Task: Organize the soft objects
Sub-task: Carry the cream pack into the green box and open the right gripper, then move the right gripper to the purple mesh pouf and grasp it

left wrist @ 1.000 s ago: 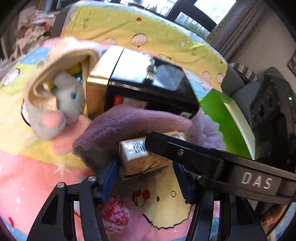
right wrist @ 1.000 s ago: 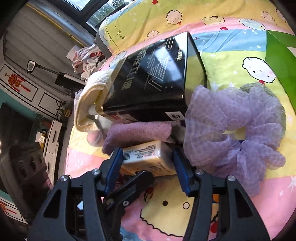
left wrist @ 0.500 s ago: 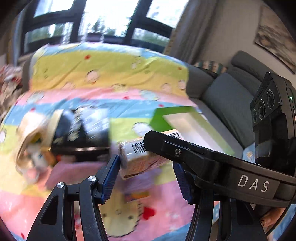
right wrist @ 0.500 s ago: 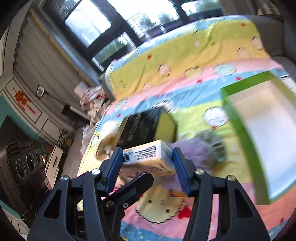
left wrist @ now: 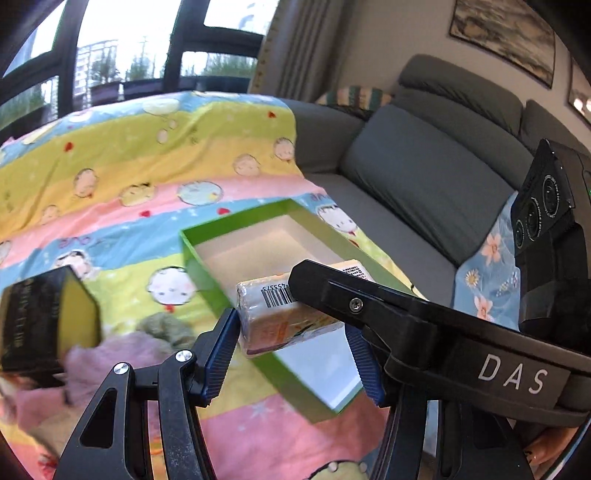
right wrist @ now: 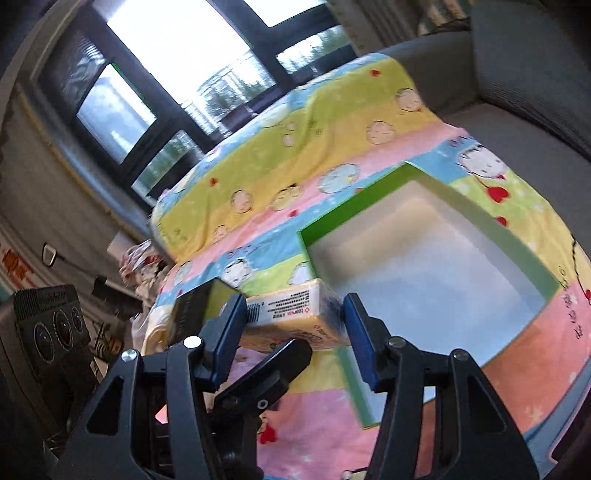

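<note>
Tissue pack (left wrist: 284, 317) pinched by left gripper (left wrist: 295, 354) and right gripper (right wrist: 295, 332), held above green box (left wrist: 207, 266) edge.

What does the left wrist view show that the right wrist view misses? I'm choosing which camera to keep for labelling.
Only the left wrist view: the purple cloth and the wall picture. Only the right wrist view: the floor clutter beside the blanket. Both share the tissue pack, held by the left gripper and right gripper, the green box and the black box.
</note>
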The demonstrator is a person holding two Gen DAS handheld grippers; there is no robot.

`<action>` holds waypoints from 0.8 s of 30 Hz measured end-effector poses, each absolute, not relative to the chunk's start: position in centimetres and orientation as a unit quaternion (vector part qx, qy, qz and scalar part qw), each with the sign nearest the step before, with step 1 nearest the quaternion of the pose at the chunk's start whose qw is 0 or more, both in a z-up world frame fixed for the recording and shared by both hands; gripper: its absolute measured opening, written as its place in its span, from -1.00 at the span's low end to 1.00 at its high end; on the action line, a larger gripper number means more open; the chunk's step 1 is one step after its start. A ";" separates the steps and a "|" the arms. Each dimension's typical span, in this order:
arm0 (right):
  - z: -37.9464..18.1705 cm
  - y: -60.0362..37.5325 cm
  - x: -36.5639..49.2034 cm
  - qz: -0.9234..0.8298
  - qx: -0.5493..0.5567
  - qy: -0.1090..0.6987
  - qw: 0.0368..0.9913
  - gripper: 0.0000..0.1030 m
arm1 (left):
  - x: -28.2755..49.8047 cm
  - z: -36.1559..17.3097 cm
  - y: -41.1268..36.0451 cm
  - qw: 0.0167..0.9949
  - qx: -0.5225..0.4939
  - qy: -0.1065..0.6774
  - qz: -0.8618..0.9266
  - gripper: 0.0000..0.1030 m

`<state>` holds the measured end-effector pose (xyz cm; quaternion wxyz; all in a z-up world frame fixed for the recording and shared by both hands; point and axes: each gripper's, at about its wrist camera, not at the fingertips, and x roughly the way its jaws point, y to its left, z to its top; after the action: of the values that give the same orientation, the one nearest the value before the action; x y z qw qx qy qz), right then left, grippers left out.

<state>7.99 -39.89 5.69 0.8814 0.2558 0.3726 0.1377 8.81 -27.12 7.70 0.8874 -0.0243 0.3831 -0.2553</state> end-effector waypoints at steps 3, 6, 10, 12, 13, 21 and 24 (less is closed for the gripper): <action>4.5 -41.1 8.5 0.117 0.268 0.383 0.876 0.03 | 9.5 6.6 -28.5 0.877 -0.025 0.399 -0.267 0.16; 3.6 -41.9 8.6 0.105 0.277 0.390 0.872 0.03 | 10.2 5.5 -29.5 0.867 -0.027 0.414 -0.274 0.16; 2.8 -42.8 8.5 0.085 0.286 0.396 0.869 0.06 | 10.9 4.5 -30.4 0.855 -0.034 0.430 -0.288 0.16; 2.7 -43.3 8.6 0.076 0.288 0.395 0.869 0.06 | 11.0 4.3 -30.5 0.850 -0.041 0.435 -0.294 0.16; 2.7 -43.4 8.5 0.072 0.288 0.394 0.870 0.09 | 11.1 4.2 -30.6 0.848 -0.044 0.438 -0.295 0.16; 4.7 -43.6 6.8 0.032 0.267 0.373 0.888 0.67 | 10.2 6.3 -27.7 0.850 -0.072 0.437 -0.286 0.31; 6.0 -42.9 6.1 0.036 0.256 0.366 0.894 0.71 | 9.2 7.8 -25.4 0.863 -0.073 0.421 -0.269 0.40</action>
<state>6.10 -42.89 6.01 0.8941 0.2561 0.3657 0.0361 9.20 -25.40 7.79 0.8630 -0.0732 0.4212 -0.2692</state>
